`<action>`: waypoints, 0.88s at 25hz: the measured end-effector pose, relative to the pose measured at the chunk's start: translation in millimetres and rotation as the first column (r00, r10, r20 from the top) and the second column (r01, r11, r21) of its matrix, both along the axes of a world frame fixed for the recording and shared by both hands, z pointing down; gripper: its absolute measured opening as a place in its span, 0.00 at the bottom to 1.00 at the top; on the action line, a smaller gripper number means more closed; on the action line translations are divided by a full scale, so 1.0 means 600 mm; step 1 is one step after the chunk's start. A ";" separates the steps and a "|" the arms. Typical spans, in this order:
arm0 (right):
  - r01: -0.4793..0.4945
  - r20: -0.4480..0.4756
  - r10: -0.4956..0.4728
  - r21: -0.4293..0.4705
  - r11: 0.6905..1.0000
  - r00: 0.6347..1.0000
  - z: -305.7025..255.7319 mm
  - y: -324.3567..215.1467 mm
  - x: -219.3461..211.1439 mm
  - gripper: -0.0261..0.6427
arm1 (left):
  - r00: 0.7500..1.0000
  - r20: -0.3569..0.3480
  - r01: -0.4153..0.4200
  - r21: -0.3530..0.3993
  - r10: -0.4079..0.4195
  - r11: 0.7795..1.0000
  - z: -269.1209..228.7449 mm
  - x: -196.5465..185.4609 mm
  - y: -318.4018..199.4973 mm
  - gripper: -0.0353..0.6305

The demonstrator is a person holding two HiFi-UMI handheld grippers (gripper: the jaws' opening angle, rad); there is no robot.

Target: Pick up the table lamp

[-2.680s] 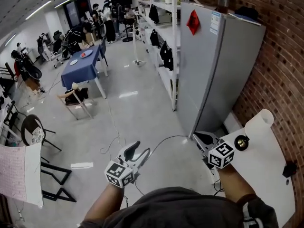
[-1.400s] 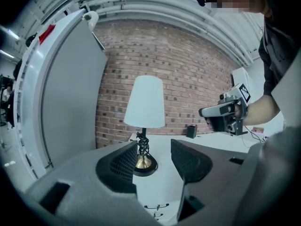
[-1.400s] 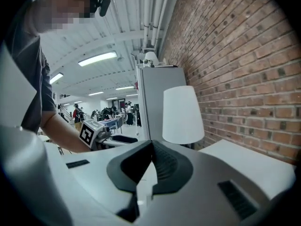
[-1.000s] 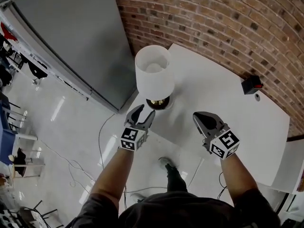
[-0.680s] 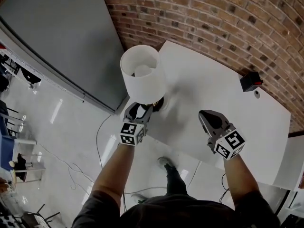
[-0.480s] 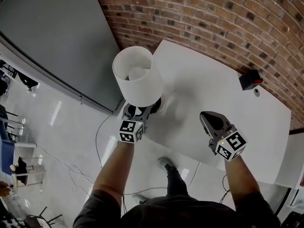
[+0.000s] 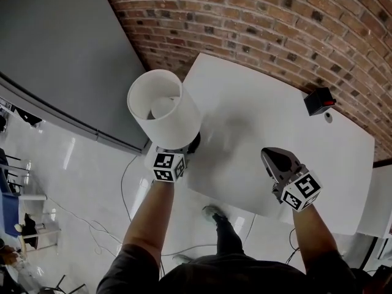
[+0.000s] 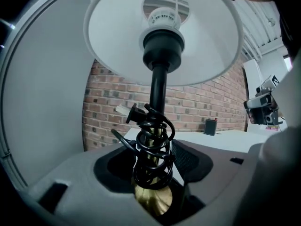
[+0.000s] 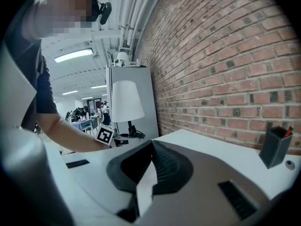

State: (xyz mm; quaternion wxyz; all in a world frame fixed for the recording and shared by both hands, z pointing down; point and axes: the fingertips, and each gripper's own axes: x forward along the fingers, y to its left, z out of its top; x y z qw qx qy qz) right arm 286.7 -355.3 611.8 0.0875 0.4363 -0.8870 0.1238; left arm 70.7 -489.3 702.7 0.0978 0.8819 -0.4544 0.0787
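Observation:
The table lamp has a white shade (image 7: 162,109), a black stem and a brass foot, and stands at the near left corner of the white table (image 7: 263,97). It leans to the left. My left gripper (image 7: 177,152) is under the shade. In the left gripper view it (image 8: 153,173) is shut on the lamp's brass stem (image 8: 151,199), where a black cord (image 8: 153,149) is wound round it. My right gripper (image 7: 274,158) hovers over the table's near edge, well to the right of the lamp. Its jaws meet at the tips with nothing between them (image 9: 151,147). The lamp (image 9: 126,102) shows far off in the right gripper view.
A brick wall (image 7: 275,23) runs behind the table. A small black box (image 7: 318,101) sits at the table's far right corner. A tall grey cabinet (image 7: 55,41) stands left of the table. Cables (image 7: 125,176) trail on the glossy floor, beside the person's foot (image 7: 211,212).
The head view swung from the room down to the table. My left gripper moved in under the shade and shut on the stem, and the lamp now leans left. The right gripper barely moved.

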 end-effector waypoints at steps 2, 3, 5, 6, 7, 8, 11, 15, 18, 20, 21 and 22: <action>0.000 -0.006 0.000 -0.002 1.000 1.000 0.004 -0.003 0.003 0.03 | 1.000 0.001 -0.006 0.010 0.006 1.000 0.001 0.007 -0.010 0.35; 0.000 -0.008 0.000 -0.004 1.000 1.000 0.006 -0.003 0.003 0.03 | 1.000 0.009 -0.013 0.017 0.013 1.000 0.002 0.009 -0.014 0.34; -0.003 -0.006 0.002 -0.011 1.000 1.000 0.010 -0.004 0.000 0.03 | 0.999 0.029 -0.037 0.027 0.036 0.999 0.001 0.012 -0.015 0.30; -0.002 -0.005 0.002 -0.014 1.000 1.000 0.011 -0.005 -0.002 0.03 | 0.998 0.032 -0.049 0.030 0.048 0.998 -0.003 0.013 -0.014 0.28; 0.001 -0.006 -0.001 -0.016 1.000 1.000 0.012 -0.006 -0.003 0.03 | 0.998 0.030 -0.060 0.034 0.059 0.998 -0.010 0.013 -0.012 0.27; 0.003 -0.007 -0.003 -0.017 1.000 1.000 0.013 -0.007 -0.005 0.03 | 0.997 0.027 -0.070 0.040 0.069 0.997 -0.020 0.014 -0.011 0.26; 0.007 -0.004 -0.007 -0.015 1.000 1.000 0.010 -0.011 -0.013 0.03 | 0.995 0.033 -0.100 0.056 0.098 0.993 -0.046 0.018 -0.008 0.24; 0.022 0.002 -0.022 -0.005 1.000 1.000 -0.001 -0.012 -0.039 0.03 | 0.991 0.052 -0.126 0.054 0.123 0.991 -0.051 0.016 0.005 0.24; 0.038 0.004 -0.038 0.003 0.999 0.999 -0.009 -0.010 -0.056 0.03 | 0.988 0.068 -0.144 0.048 0.140 0.988 -0.052 0.017 0.017 0.23; 0.043 0.007 -0.043 0.008 0.999 0.999 -0.015 -0.010 -0.062 0.03 | 0.986 0.078 -0.151 0.046 0.147 0.987 -0.054 0.016 0.022 0.23; 0.044 0.008 -0.044 0.009 0.999 0.999 -0.017 -0.010 -0.065 0.03 | 0.986 0.081 -0.152 0.046 0.148 0.987 -0.055 0.014 0.024 0.23; 0.045 0.010 -0.045 0.010 0.999 0.999 -0.019 -0.009 -0.067 0.03 | 0.986 0.082 -0.152 0.044 0.148 0.987 -0.057 0.012 0.026 0.23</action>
